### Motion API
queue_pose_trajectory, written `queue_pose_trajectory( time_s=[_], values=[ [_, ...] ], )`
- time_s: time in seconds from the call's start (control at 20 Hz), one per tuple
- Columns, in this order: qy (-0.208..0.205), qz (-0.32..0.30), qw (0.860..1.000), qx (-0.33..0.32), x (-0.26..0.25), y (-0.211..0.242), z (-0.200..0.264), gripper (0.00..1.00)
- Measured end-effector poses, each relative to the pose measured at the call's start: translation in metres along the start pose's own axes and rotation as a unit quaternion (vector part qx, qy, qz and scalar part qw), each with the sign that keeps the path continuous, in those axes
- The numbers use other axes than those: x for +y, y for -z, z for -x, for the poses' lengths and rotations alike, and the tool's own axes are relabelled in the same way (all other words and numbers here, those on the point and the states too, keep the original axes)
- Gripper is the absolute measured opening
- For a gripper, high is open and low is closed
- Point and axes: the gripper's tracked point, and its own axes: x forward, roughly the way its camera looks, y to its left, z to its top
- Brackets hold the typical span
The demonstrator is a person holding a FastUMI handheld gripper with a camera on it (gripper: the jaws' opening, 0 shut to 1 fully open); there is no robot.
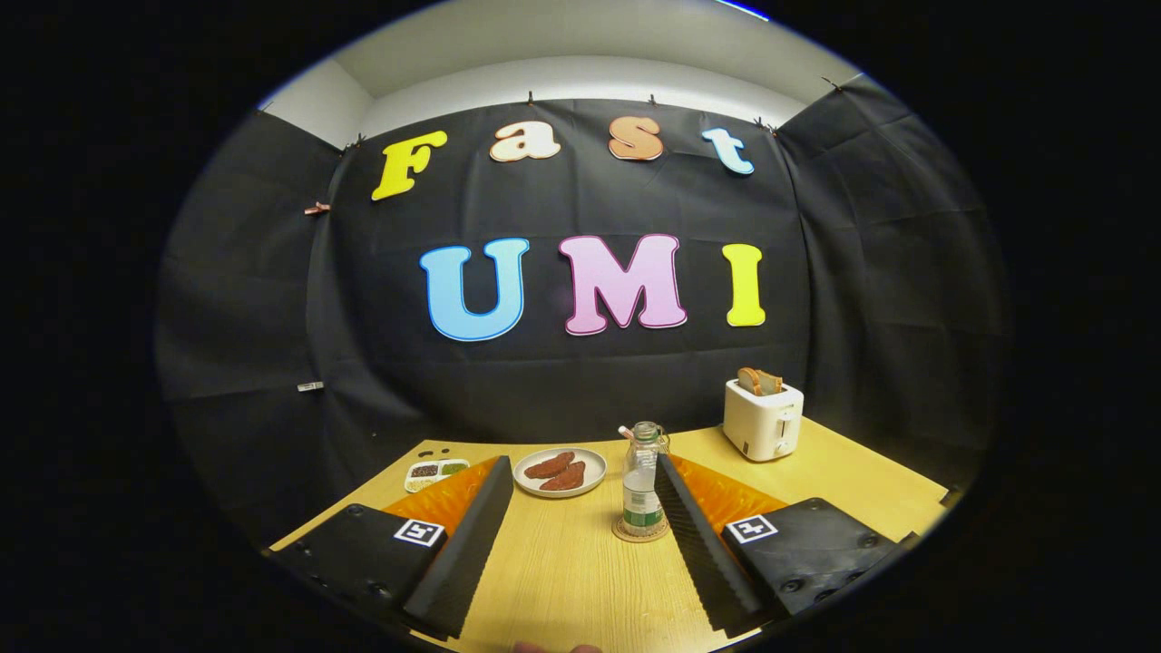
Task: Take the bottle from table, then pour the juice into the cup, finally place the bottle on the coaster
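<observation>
Gripper point(580, 472) spread wide, bottle point(641, 485) upright on coaster point(640, 532) between fingers.

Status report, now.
Gripper open, holding nothing. Bottle upright on coaster, by the right finger. Cup behind bottle. Plate beyond fingers.

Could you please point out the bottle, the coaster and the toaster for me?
bottle point(640, 485), gripper view, on its clear body above the label.
coaster point(623, 533), gripper view, on its rim showing beside the bottle's base.
toaster point(760, 422), gripper view, on its front face.
</observation>
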Motion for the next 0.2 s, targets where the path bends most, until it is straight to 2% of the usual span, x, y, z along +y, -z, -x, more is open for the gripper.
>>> queue_pose_trajectory(
  time_s=[0.2],
  values=[
    [-0.002, -0.01, 1.0, -0.004, -0.0048, -0.0065, 0.0054, 0.96]
  ],
)
